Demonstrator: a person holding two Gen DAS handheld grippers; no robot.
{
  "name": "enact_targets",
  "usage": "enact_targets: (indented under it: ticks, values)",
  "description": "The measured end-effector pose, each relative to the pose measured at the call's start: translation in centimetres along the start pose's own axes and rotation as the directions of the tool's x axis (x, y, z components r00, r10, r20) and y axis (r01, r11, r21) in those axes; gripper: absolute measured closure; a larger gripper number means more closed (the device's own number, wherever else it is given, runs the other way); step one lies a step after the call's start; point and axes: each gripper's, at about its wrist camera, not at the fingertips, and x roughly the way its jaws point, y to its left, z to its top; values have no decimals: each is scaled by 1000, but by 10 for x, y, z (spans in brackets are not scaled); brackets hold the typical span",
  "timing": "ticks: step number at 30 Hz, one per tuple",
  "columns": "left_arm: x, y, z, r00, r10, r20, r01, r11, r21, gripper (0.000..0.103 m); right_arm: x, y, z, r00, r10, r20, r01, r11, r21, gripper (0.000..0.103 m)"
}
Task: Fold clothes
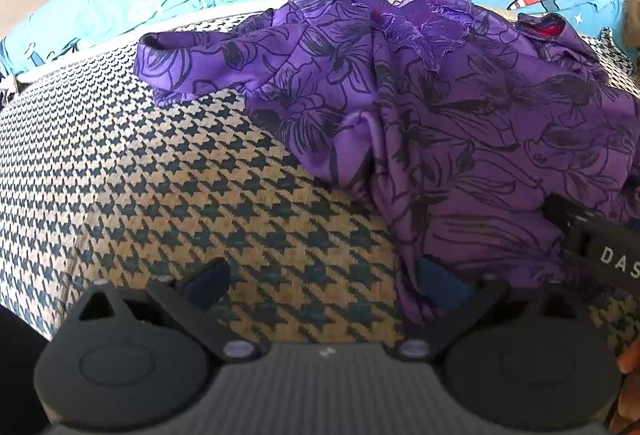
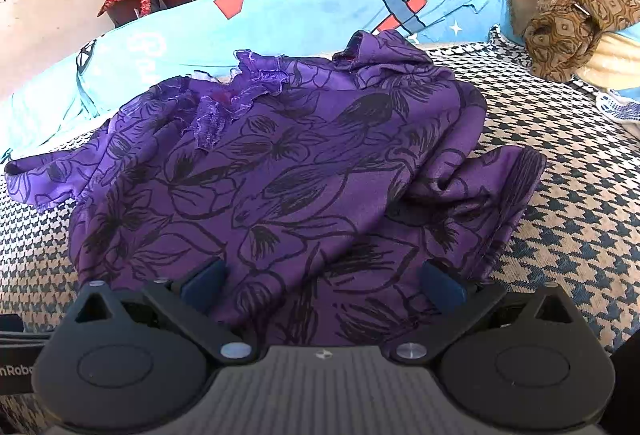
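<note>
The purple floral garment point(image 2: 280, 171) lies rumpled on the houndstooth-patterned cover point(image 2: 568, 203), its lace-trimmed neckline point(image 2: 244, 91) at the far end, beyond the fingers, and one sleeve point(image 1: 180, 67) stretched out ahead and to the left of the left gripper's fingers. The right gripper point(image 2: 322, 285) sits at the near hem of the garment with its blue-padded fingers point(image 2: 202, 285) spread wide apart; the purple cloth fills the whole gap between them and runs back under the gripper body, but the pads are not pressed onto it. To the right of its right finger a folded bulge of the fabric point(image 2: 492, 195) lies on the cover. The left gripper point(image 1: 324, 285) also has its fingers point(image 1: 208, 281) well apart: the left finger is over bare houndstooth cover point(image 1: 160, 175), while the right finger touches or is just behind the near left edge of the garment, where a hanging fold drops in front of it. Between the two fingers only the patterned cover shows. At the right edge of the left wrist view, part of the other gripper's black body point(image 1: 600, 251) rests against the purple cloth. Beyond the garment, past both sets of fingers, a turquoise printed sheet point(image 2: 312, 11) rises like a backrest, and a brown patterned cloth point(image 2: 568, 19) is heaped far to the right.
</note>
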Motion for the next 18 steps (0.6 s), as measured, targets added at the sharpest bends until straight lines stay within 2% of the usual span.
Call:
enact_targets:
  ticks: [7, 13, 18]
  values:
    - [-2, 4, 2, 1000, -4, -9, 4, 999, -34, 0, -3, -1, 2, 1000, 1, -11, -1, 1000, 7, 0]
    - [-12, -3, 4, 999, 20, 37, -19, 999, -37, 0, -2, 0, 2, 1000, -13, -24, 13, 999, 38, 0]
    - [-22, -9, 5, 997, 28, 68, -25, 999, -45, 0, -4, 3, -2, 1000, -23, 4, 23, 999, 28, 0]
